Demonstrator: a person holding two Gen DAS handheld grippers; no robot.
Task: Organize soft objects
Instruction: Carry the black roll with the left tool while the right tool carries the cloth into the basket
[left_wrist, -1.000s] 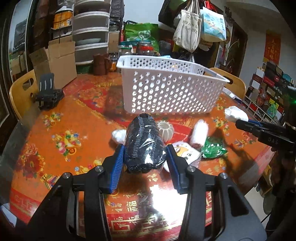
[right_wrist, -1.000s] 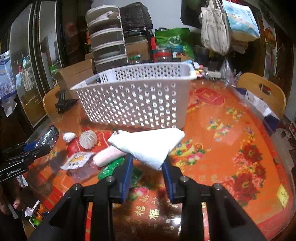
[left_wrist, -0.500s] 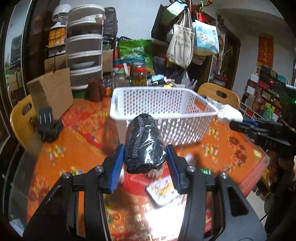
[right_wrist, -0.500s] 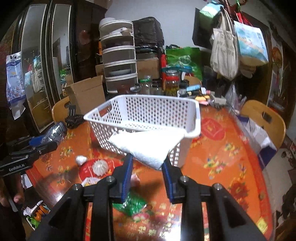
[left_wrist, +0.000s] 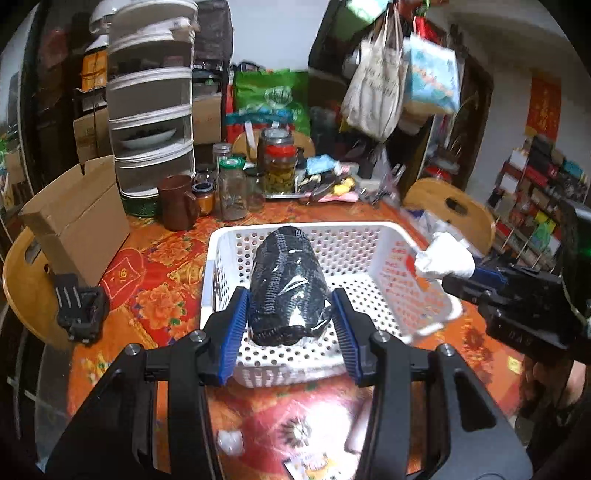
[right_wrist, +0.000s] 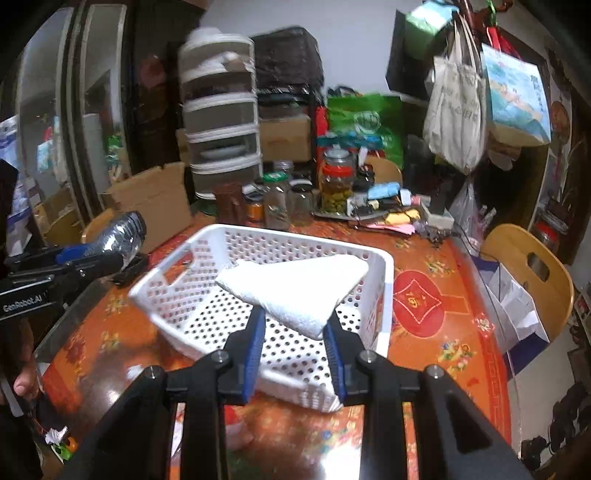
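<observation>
Fingers of the left gripper (left_wrist: 290, 325) are clamped on a black knitted roll in clear wrap (left_wrist: 286, 291), holding it in the air above the open white perforated basket (left_wrist: 373, 295). The right gripper (right_wrist: 293, 341) has its fingers pressed against a folded white towel (right_wrist: 295, 291), which hangs over the basket's interior near its right wall. From the left wrist view, the right gripper and towel appear at the basket's right rim. The basket sits on a worktop (right_wrist: 436, 332) covered with an orange and red floral cloth. Glass jars (left_wrist: 255, 181), a cardboard box (left_wrist: 79, 218) and a tiered drawer unit (left_wrist: 151, 110) stand behind it.
</observation>
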